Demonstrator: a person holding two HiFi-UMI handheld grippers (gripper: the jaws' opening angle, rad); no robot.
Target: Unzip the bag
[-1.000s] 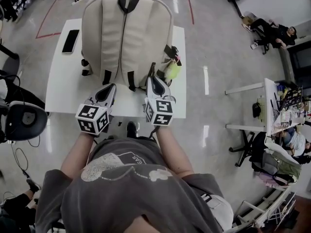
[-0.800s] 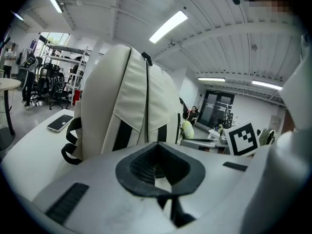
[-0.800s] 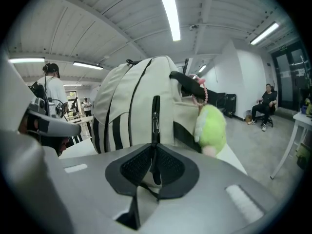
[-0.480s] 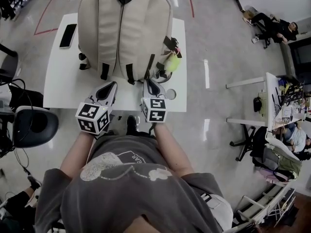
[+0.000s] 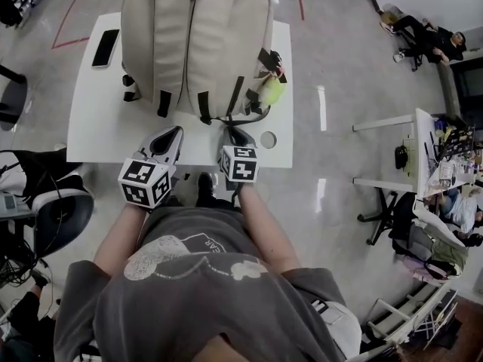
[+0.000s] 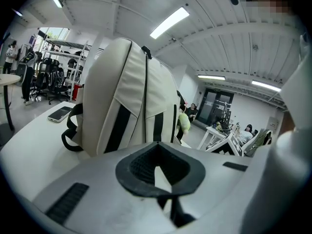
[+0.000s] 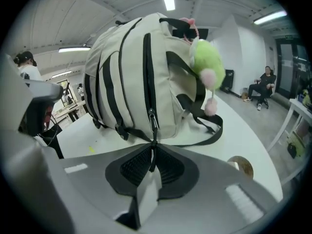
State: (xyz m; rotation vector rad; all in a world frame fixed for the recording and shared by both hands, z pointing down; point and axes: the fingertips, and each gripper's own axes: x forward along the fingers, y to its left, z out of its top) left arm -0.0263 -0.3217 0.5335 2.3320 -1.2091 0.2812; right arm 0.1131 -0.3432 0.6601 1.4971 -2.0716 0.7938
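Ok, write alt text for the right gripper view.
The right gripper has its jaws pinched on the black zipper pull of a cream backpack with black straps, on a white table. A green plush charm hangs at its right.

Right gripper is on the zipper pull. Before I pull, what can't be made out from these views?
- Zipper's far end: in the right gripper view it runs over the top of the backpack; the head view's top edge cuts it off.
- Grip on the zipper pull, head view: too small, lost among dark straps.
- Round disc on the table: half-covered by the right gripper; identity unclear.
- Phone screen: too small.
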